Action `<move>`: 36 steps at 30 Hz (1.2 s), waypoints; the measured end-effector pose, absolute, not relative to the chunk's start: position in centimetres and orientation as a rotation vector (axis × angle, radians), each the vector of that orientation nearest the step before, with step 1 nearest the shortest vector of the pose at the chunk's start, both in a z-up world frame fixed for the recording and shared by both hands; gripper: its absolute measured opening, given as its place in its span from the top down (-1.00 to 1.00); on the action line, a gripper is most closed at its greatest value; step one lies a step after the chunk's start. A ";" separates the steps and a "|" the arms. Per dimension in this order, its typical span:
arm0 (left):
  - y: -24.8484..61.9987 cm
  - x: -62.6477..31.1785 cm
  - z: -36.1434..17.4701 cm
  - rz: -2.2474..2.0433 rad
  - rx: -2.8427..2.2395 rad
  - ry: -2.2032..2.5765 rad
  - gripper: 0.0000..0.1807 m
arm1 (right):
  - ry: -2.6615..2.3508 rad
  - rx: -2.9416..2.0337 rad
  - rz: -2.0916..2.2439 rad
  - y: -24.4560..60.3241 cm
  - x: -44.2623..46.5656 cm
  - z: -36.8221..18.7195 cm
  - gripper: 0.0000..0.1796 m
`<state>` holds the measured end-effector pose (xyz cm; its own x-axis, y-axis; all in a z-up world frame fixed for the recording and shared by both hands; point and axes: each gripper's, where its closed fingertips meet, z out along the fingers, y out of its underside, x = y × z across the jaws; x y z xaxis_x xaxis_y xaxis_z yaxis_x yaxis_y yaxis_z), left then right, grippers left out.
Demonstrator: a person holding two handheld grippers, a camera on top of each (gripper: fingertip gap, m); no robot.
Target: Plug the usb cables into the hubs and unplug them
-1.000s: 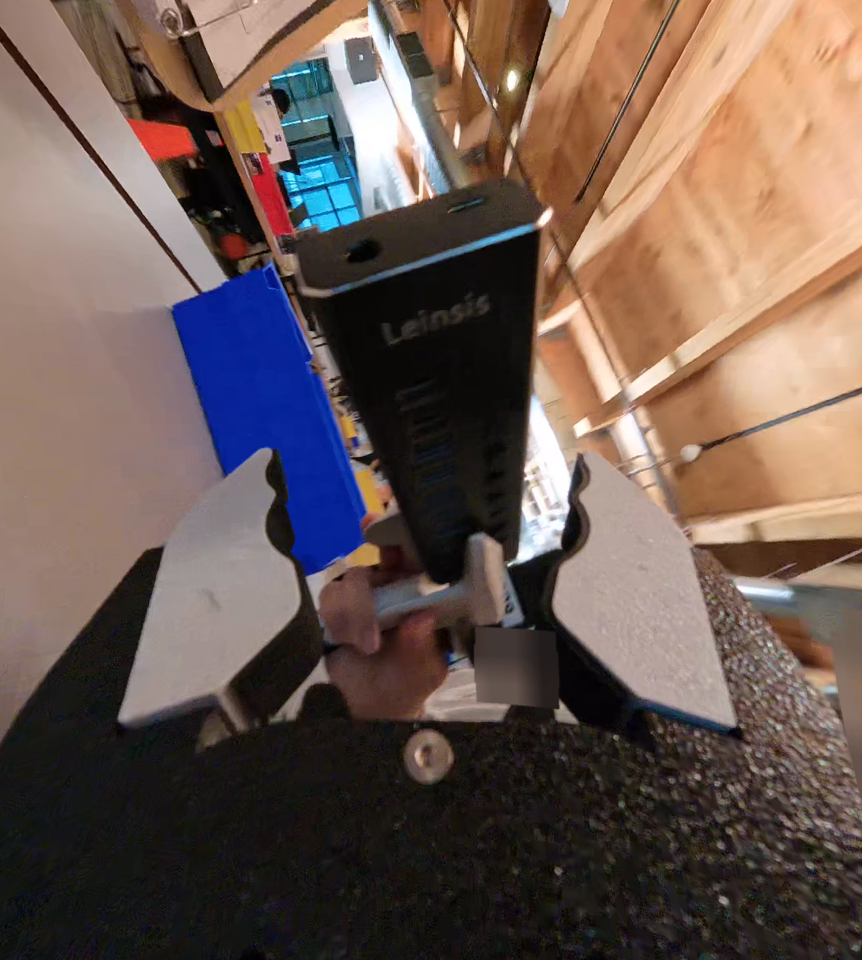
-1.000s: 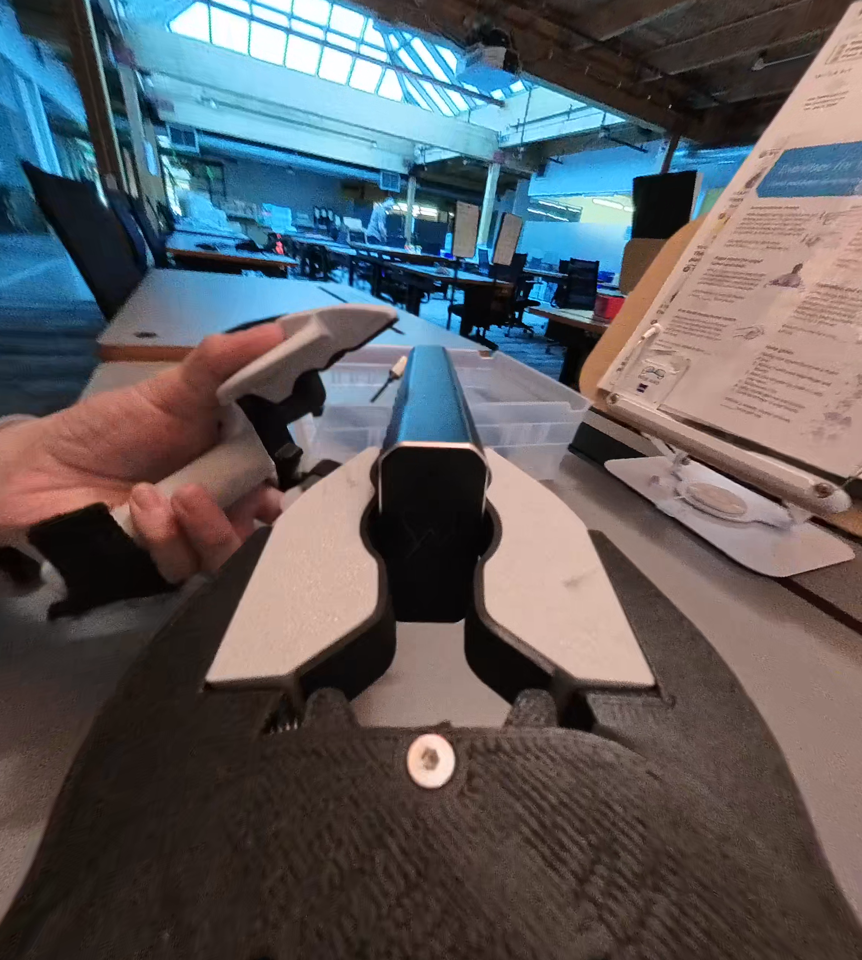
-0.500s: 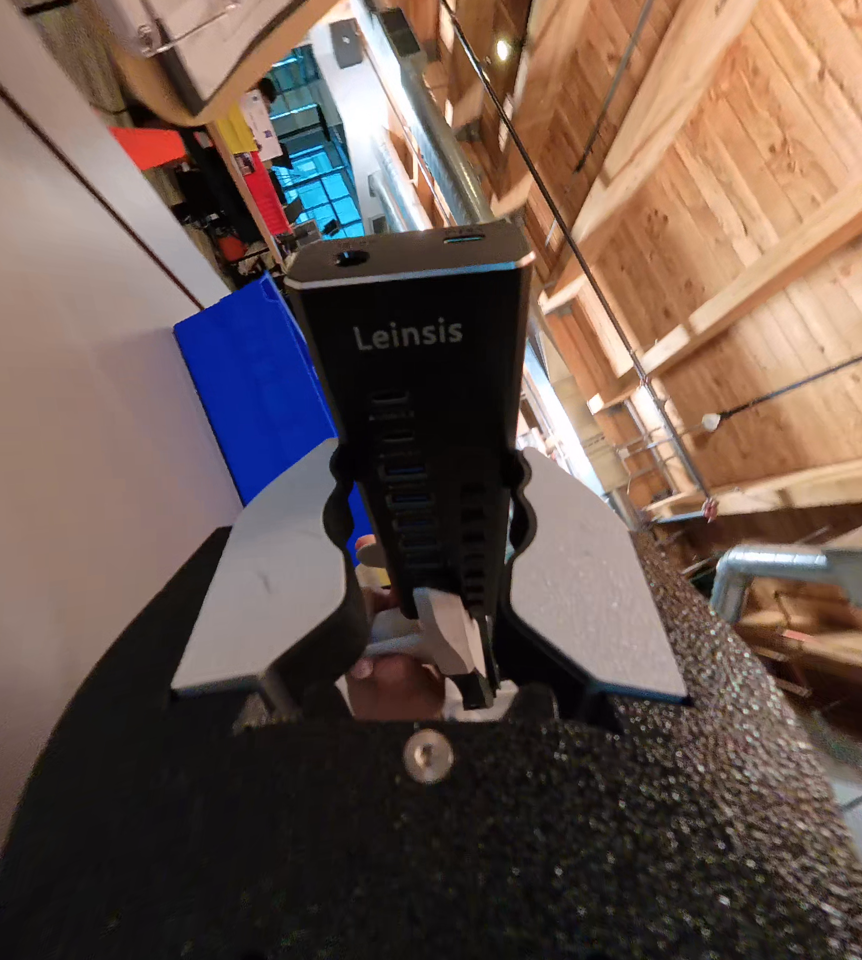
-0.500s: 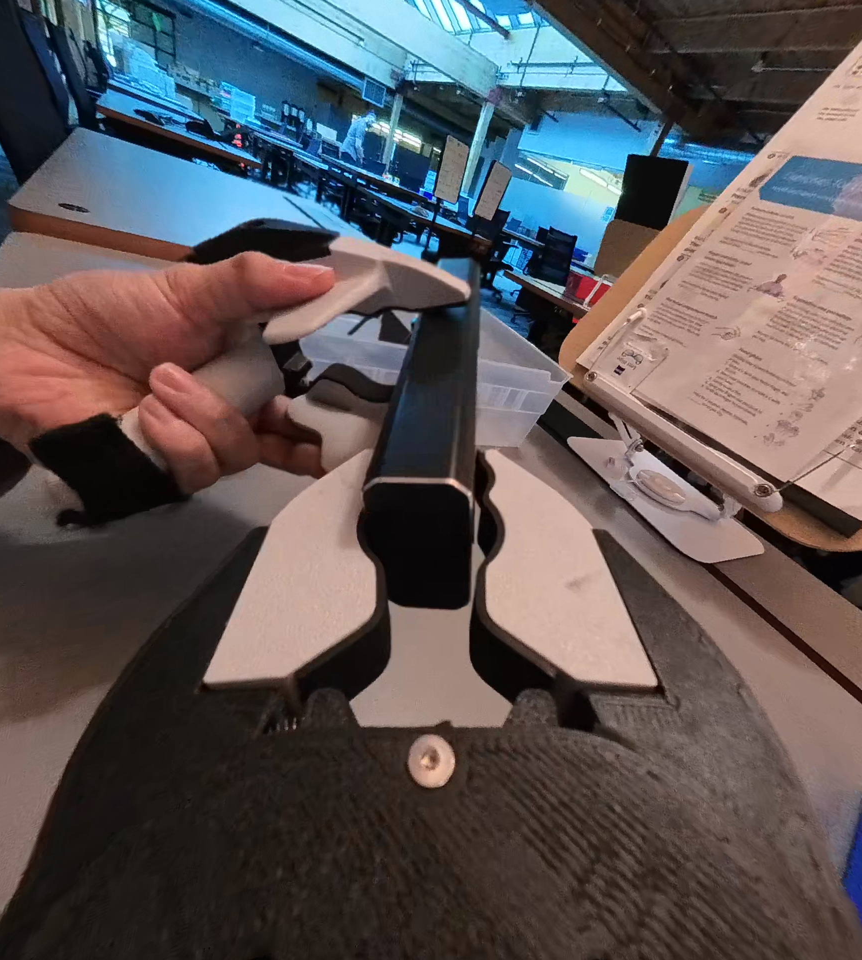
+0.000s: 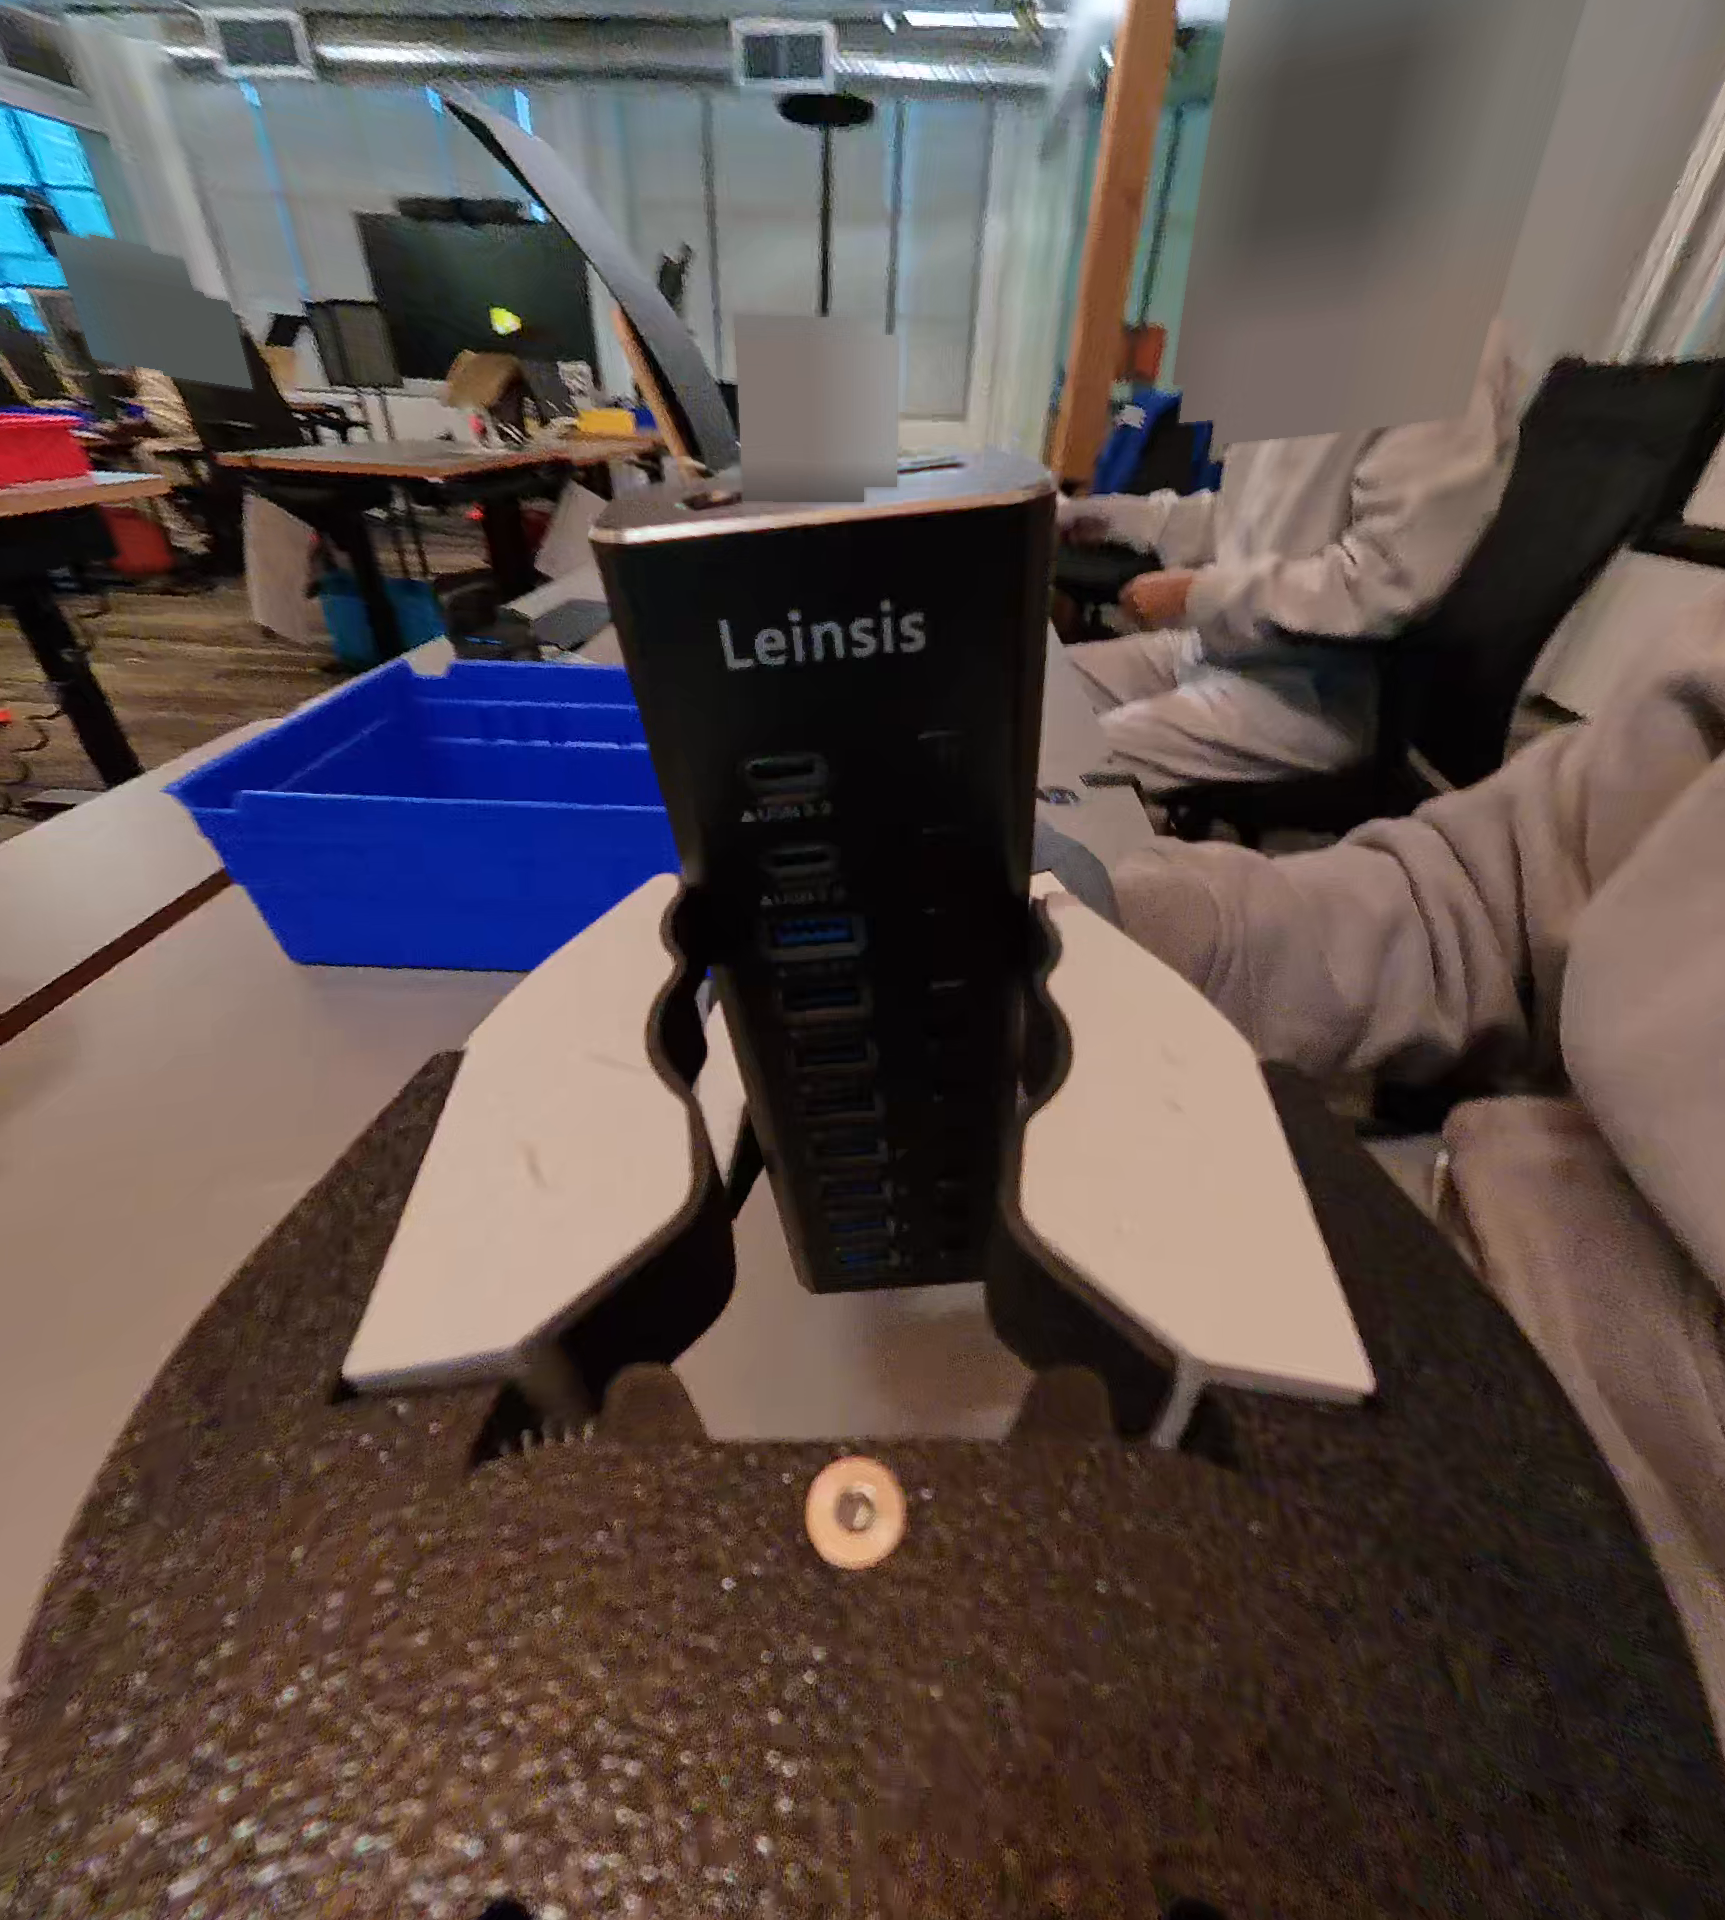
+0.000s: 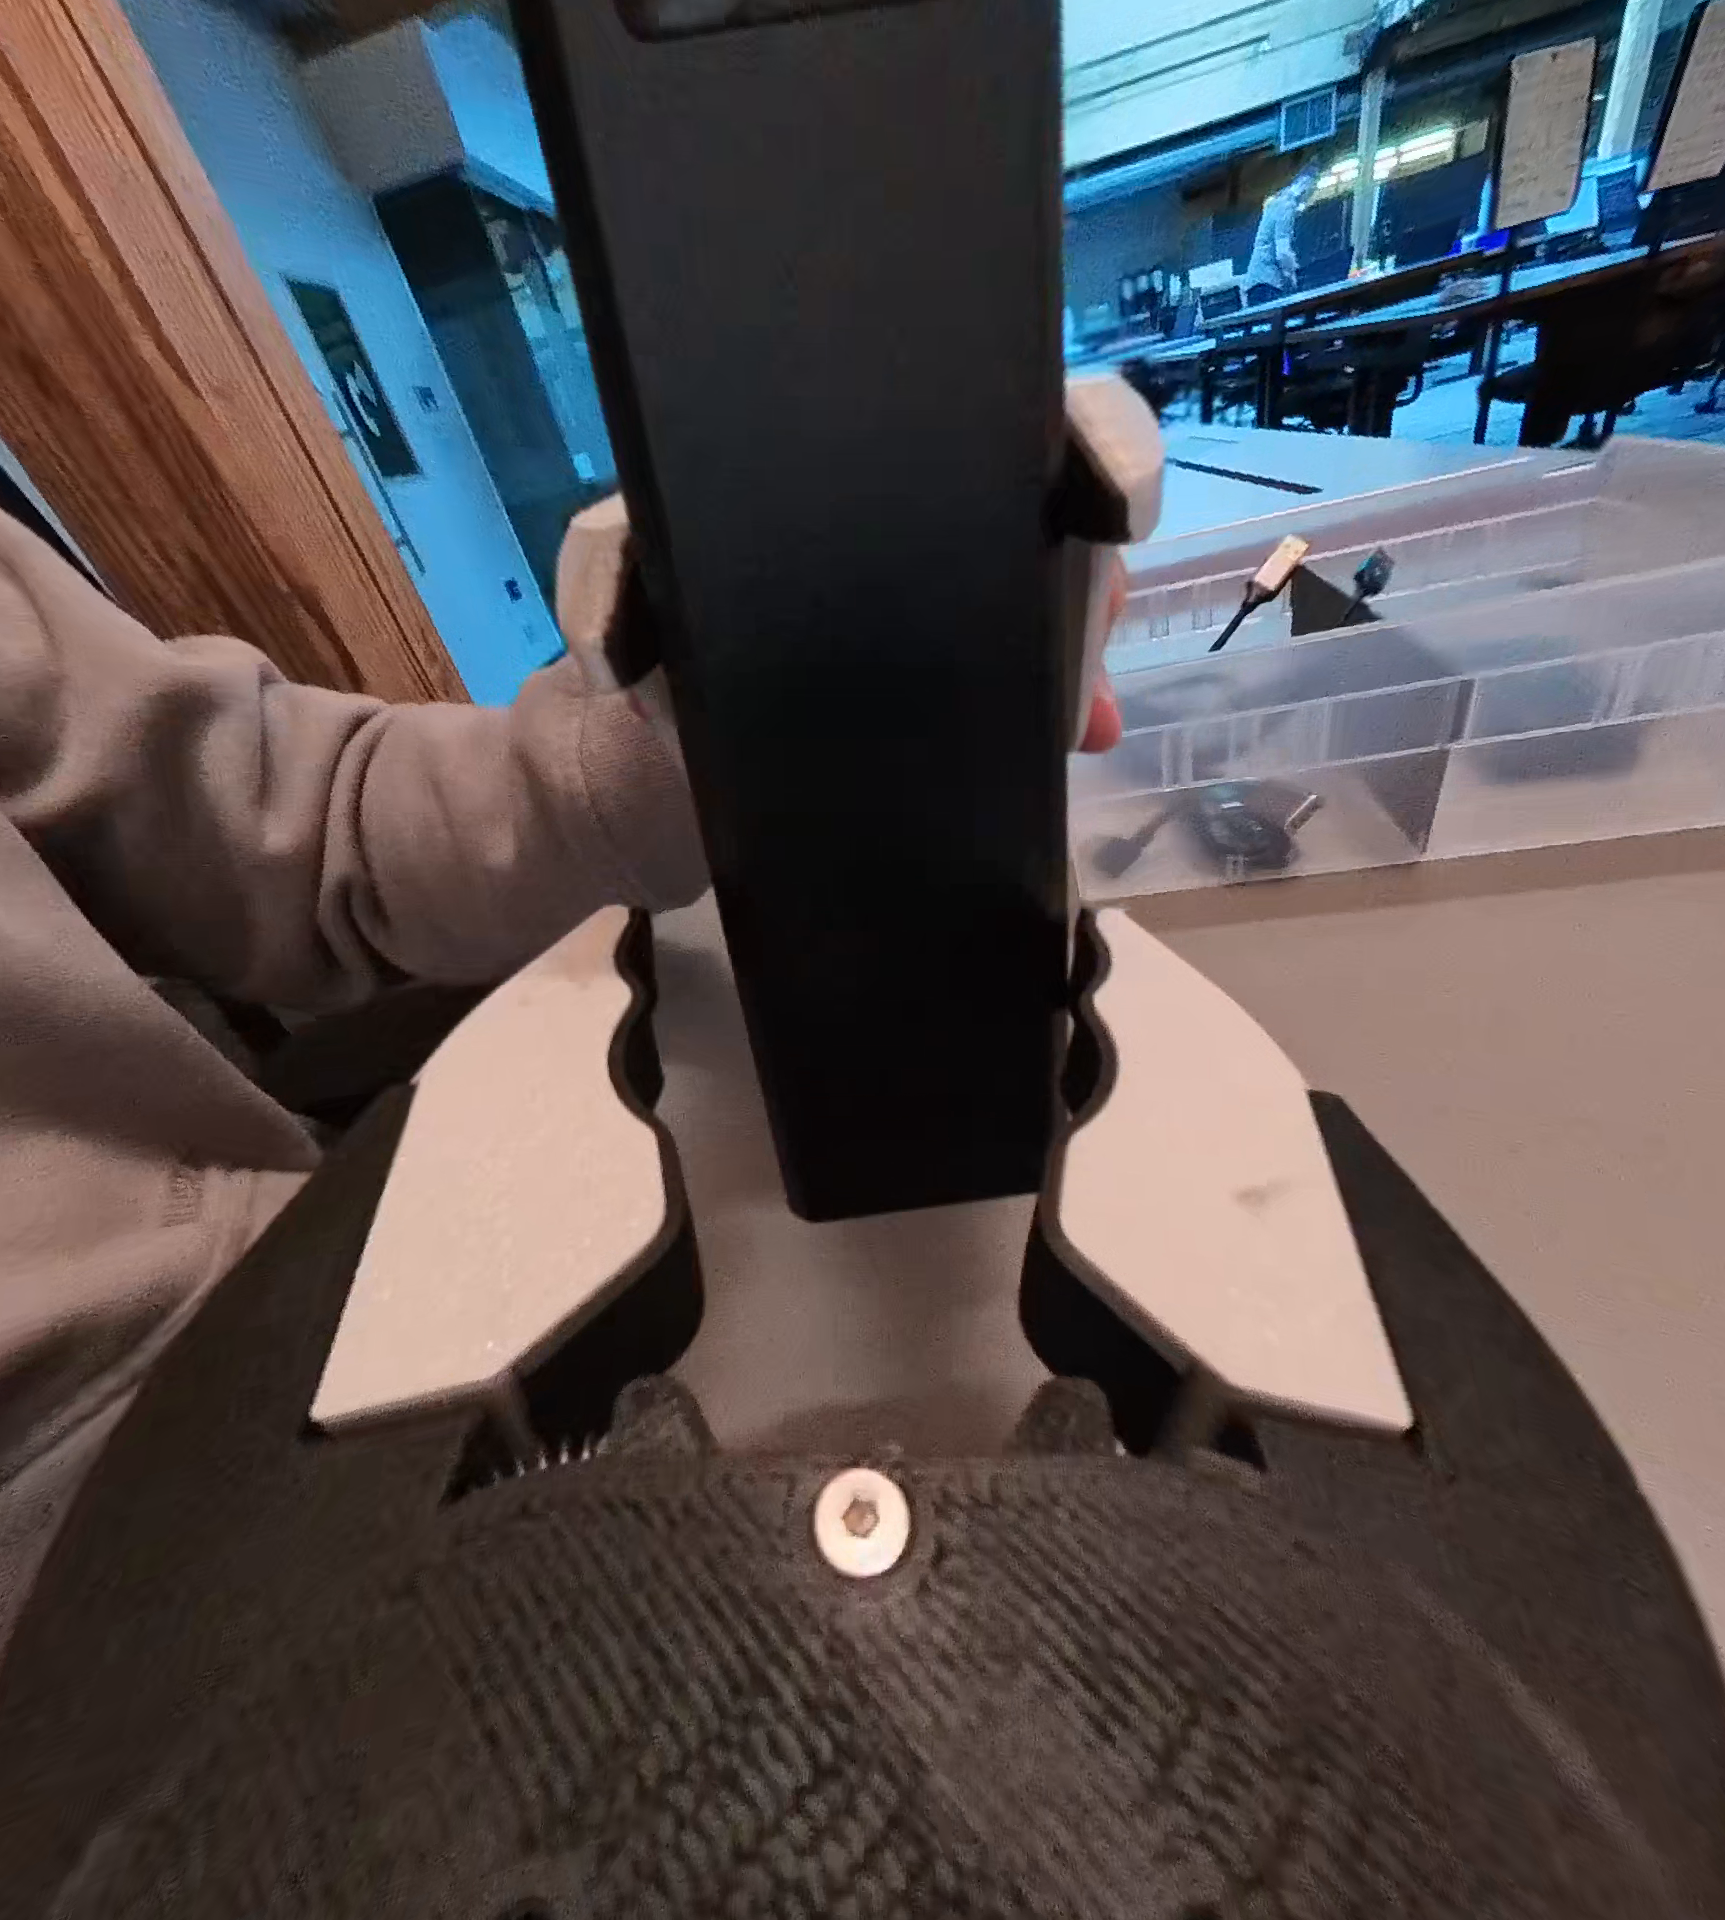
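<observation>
A black multi-port USB hub [image 5: 972,727] stands upright between the fingers of my left gripper [image 5: 858,935], which is shut on its sides, ports facing the camera. In the right wrist view the hub's plain back [image 6: 837,520] fills the middle. The left gripper's fingers [image 6: 588,592] clamp it higher up. My right gripper [image 6: 858,956] flanks the hub's lower end with its jaws slightly wider than the hub, a gap showing on the left side. USB cable plugs [image 6: 1279,561] stick up from a clear bin [image 6: 1564,675], and a coiled cable [image 6: 1232,826] lies in its front compartment.
A blue bin [image 5: 422,821] sits on the grey table [image 5: 110,1091] behind the hub. A grey sleeve [image 5: 1460,914] reaches in from the right. A person sits on a chair [image 5: 1305,582] farther back. A wooden post [image 6: 162,364] stands at the left.
Both views have swung round strongly. The left gripper closed on the hub and now holds it upright with the ports toward it. The right gripper's jaws have widened around the hub's lower end.
</observation>
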<state>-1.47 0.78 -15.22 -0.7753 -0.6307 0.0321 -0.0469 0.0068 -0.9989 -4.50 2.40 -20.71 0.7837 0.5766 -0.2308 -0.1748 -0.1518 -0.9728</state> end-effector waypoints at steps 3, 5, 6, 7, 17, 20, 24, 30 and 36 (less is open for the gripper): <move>0.1 -1.6 -15.8 -1.822 -0.623 1.909 0.35 | -0.375 -1.650 0.541 2.8 -4.2 -21.7 0.32; -0.1 -1.7 -16.3 -1.793 -0.606 1.940 0.34 | -0.388 -1.698 0.514 2.6 -4.1 -22.3 0.32; -0.1 -1.7 -16.6 -1.777 -0.607 1.953 0.34 | -0.386 -1.708 0.501 2.5 -4.0 -22.5 0.32; 0.0 -1.7 -16.8 -1.751 -0.602 1.957 0.34 | -0.377 -1.710 0.470 2.6 -3.7 -22.7 0.32; 0.9 -2.0 -13.9 -1.495 -0.671 2.047 0.01 | -0.421 -1.721 0.386 2.8 -3.6 -23.5 0.32; 1.2 -2.2 -14.9 -1.297 -0.645 2.179 0.10 | -0.425 -1.736 0.369 2.9 -3.4 -23.8 0.32; 1.8 -2.6 -15.5 -1.107 -0.583 2.295 0.29 | -0.455 -1.775 0.333 2.9 -3.2 -24.6 0.32; 2.4 -2.8 -16.8 -0.920 -0.644 2.478 0.33 | -0.458 -1.822 0.296 3.2 -3.0 -25.6 0.33; 1.8 -2.5 -17.2 -0.882 -0.700 2.486 0.33 | -0.457 -1.782 0.330 2.9 -2.8 -25.7 0.32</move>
